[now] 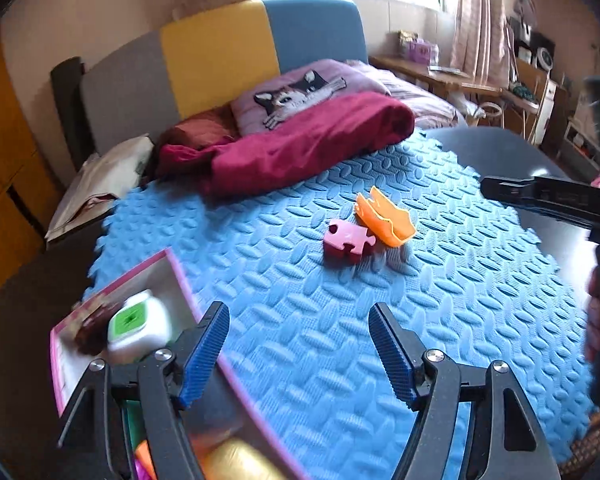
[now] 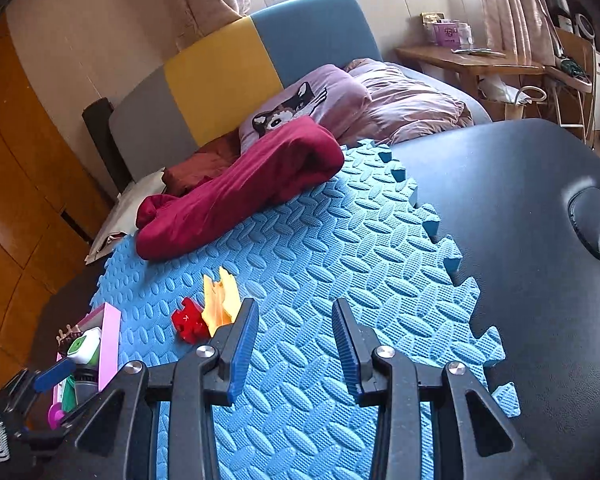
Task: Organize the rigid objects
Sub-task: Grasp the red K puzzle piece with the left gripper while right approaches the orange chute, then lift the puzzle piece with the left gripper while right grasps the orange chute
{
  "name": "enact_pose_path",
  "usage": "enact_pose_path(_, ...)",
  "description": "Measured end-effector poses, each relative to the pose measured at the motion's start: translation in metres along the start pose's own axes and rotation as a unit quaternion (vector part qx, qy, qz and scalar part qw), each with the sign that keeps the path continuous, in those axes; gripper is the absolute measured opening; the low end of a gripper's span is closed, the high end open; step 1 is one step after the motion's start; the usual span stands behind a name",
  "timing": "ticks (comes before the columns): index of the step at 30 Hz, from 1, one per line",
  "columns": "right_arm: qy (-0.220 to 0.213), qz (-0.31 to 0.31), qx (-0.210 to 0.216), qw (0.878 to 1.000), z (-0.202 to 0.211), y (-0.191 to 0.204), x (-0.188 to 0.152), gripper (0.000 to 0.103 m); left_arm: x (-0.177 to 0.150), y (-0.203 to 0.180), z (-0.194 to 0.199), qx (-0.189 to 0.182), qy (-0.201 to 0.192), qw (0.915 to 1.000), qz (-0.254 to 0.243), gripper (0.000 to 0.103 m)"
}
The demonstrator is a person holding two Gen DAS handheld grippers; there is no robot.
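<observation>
A red puzzle-piece block (image 1: 349, 241) and an orange plastic tray-like piece (image 1: 384, 216) lie side by side on the blue foam mat (image 1: 300, 320). A pink box (image 1: 112, 320) at the mat's left edge holds a white and green container (image 1: 138, 326) and other small items. My left gripper (image 1: 298, 312) is open and empty, hovering beside the box. My right gripper (image 2: 296, 308) is open and empty above the mat, with the red block (image 2: 188, 320) and orange piece (image 2: 218, 300) just left of its fingers. The box also shows in the right wrist view (image 2: 108, 344).
A crumpled maroon cloth (image 1: 292, 148) lies at the mat's far edge, before a pillow and a padded headboard. The mat sits on a dark padded table (image 2: 540, 240). A wooden desk (image 2: 468, 60) stands far right.
</observation>
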State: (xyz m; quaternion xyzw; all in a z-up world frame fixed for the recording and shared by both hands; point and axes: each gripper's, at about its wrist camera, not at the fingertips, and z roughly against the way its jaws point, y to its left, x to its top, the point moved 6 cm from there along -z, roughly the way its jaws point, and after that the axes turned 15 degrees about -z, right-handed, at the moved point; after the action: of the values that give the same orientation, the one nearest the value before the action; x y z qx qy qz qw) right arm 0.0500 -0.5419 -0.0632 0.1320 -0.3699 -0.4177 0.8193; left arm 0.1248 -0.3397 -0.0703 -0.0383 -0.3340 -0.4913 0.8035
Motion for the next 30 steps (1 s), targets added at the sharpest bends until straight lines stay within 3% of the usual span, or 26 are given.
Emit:
enact_pose_path(7,0.009,-0.010,0.010,1.000,-0.001,0.002,-0.003,0.038,0.028,-0.012,-0.051,-0.021,0.026,0.9992,-0.021,0.083)
enact_pose_path(17,0.019,-0.014,0.024,0.999,-0.001,0.006,-0.005,0.038,0.055,-0.022,-0.099,-0.019,0.054,0.9954,-0.076,0.082)
enact_pose_path(18,0.019,-0.014,0.025,0.999,-0.001,0.006,-0.005,0.038,0.056,-0.021,-0.103,-0.022,0.059,0.9953,-0.074,0.074)
enact_pose_path(19,0.019,-0.015,0.025,0.999,-0.001,0.006,-0.004,0.038,0.056,-0.020,-0.105,-0.039,0.059,0.9954,-0.065,0.058)
enact_pose_path(20,0.018,-0.015,0.025,0.999,-0.001,0.006,-0.004,0.038,0.057,-0.021,-0.106,-0.065,0.055,0.9951,-0.050,0.048)
enact_pose_path(30,0.025,-0.013,0.014,1.000,-0.004,0.003,-0.006,0.038,0.026,-0.046,-0.068,-0.080,0.051,0.9946,-0.041,0.047)
